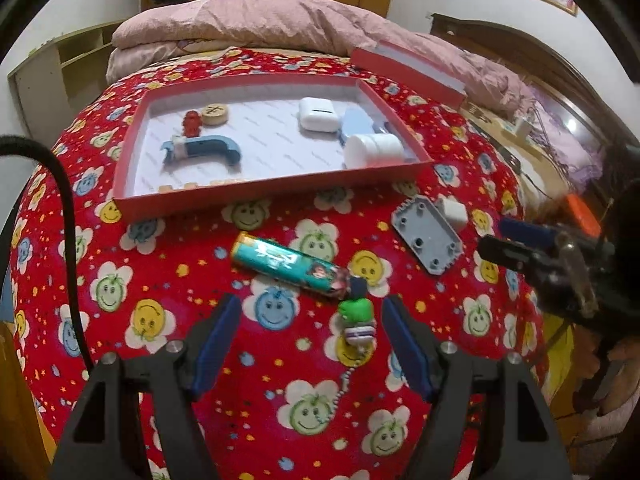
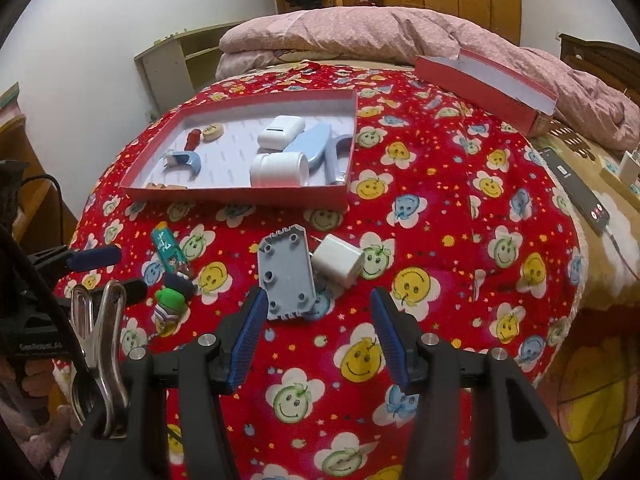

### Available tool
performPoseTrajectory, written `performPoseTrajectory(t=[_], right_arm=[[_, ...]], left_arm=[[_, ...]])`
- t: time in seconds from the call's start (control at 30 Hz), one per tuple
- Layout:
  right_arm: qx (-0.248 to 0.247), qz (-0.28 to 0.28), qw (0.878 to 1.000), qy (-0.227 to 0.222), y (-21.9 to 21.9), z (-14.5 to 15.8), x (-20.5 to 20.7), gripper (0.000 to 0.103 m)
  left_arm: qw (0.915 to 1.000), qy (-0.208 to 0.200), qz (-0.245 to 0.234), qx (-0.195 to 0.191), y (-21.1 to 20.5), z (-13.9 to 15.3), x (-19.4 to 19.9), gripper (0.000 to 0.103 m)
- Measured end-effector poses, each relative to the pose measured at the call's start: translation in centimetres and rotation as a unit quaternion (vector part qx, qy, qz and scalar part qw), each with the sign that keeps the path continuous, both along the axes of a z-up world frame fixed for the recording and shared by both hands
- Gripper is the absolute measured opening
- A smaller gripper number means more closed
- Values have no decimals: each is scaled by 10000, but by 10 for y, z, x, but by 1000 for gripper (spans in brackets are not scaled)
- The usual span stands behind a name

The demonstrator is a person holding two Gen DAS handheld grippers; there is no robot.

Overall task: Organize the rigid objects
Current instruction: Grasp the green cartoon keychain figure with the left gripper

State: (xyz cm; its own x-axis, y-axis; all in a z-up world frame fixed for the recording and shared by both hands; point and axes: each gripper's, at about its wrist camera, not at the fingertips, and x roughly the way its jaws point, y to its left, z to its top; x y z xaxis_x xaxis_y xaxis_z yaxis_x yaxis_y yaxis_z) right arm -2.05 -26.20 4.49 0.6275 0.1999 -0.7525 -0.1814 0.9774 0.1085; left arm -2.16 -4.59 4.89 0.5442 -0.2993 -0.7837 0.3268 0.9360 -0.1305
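Both grippers hang over the bed's red smiley-flower quilt [image 1: 168, 280] with their jaws apart and nothing between the pads. The left gripper [image 1: 310, 344] has the small green keychain figure on a bead chain [image 1: 357, 318] just inside its right finger, and the teal printed lighter [image 1: 286, 260] lies just beyond its tips. The right gripper [image 2: 318, 336] has the grey rectangular plastic cover plate [image 2: 288, 274] just ahead of its left finger, touching the white cube-shaped charger plug [image 2: 338, 264] a little farther out.

To my eye the step is picking up these last loose pieces. The left gripper would do well to centre over the figure's body, not the chain, before closing. The right one faces a flat plate on soft bedding; taking it across its narrow width and pressing slightly into the quilt should help, without nudging the charger.

Farther ahead of both grippers sits the shallow red cardboard tray with a white lining [image 1: 276, 188]. It holds a white earbud case [image 2: 280, 131], a white cylindrical jar on its side [image 2: 280, 168], a pale blue oblong piece [image 2: 310, 142], a curved blue plastic part [image 1: 208, 150], a small red figure [image 1: 191, 122] and a round wooden chess piece [image 1: 215, 113]. A second red box [image 2: 480, 76] rests beyond, to the right.
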Motion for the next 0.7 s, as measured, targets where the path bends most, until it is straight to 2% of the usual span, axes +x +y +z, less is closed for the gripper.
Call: performPoseTrajectory(t=[0.13, 0.3, 0.37, 0.5, 0.6, 0.7], right_arm=[[27, -41, 10000, 32, -4, -3, -2, 54], [45, -72, 10000, 42, -7, -6, -4, 54], [20, -74, 10000, 34, -7, -7, -4, 54], [-21, -74, 10000, 34, -8, -10, -4, 54], [43, -85, 9999, 61, -9, -12, -4, 54], [82, -64, 9999, 68, -8, -12, -3, 54]], left_arm=[[9998, 4, -213, -61, -10, -3, -6, 72], [9991, -20, -434, 18, -24, -8, -9, 38], [9987, 74, -505, -66, -27, -12, -8, 32], [9988, 31, -477, -46, -29, -16, -6, 30], [9990, -33, -433, 93, -30, -18, -5, 20], [9990, -48, -434, 108, -28, -18, -5, 18]])
